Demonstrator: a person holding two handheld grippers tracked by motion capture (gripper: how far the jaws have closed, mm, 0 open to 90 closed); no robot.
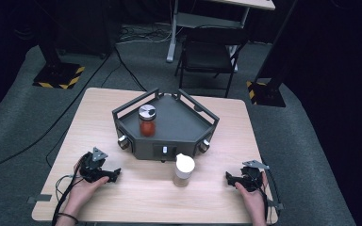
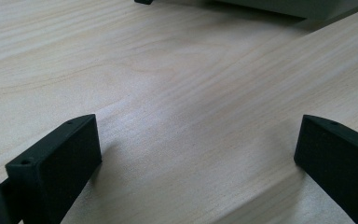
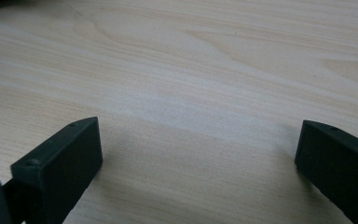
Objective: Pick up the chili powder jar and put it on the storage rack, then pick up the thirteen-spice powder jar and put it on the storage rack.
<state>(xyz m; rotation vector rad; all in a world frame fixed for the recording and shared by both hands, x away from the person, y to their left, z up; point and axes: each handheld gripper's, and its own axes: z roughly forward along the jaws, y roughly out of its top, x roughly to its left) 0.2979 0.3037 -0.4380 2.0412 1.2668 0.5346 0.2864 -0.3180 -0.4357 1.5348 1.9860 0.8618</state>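
**Both grippers low on the table, jaws wide, white-capped jar between them**

In the high view, the left gripper [image 1: 114, 174] rests on the wooden table [image 1: 89, 108] at about 8 o'clock from the table's middle, held in the person's left hand [image 1: 82, 188], with its cable trailing off toward the near edge. The left gripper view shows its two black jaws spread wide apart with nothing between them but bare wood grain; the dark base of the tray [image 2: 303, 7] edges in at 12 to 1 o'clock.

At the centre of the table stands that dark grey angular tray [image 1: 179, 125], railed at its back and sides. On its floor, toward its left at about 9 o'clock, a jar with red contents and a silver lid [image 1: 147, 120] stands upright.

Just in front of the tray, at 6 o'clock from it, a white-capped jar [image 1: 184, 171] stands upright on the table, apart from both grippers and roughly midway between them.

The right gripper [image 1: 228, 178] lies at about 4 o'clock from the table's middle, in the person's right hand [image 1: 253, 197]. The right gripper view shows its jaws equally wide apart, holding nothing, over plain wood.
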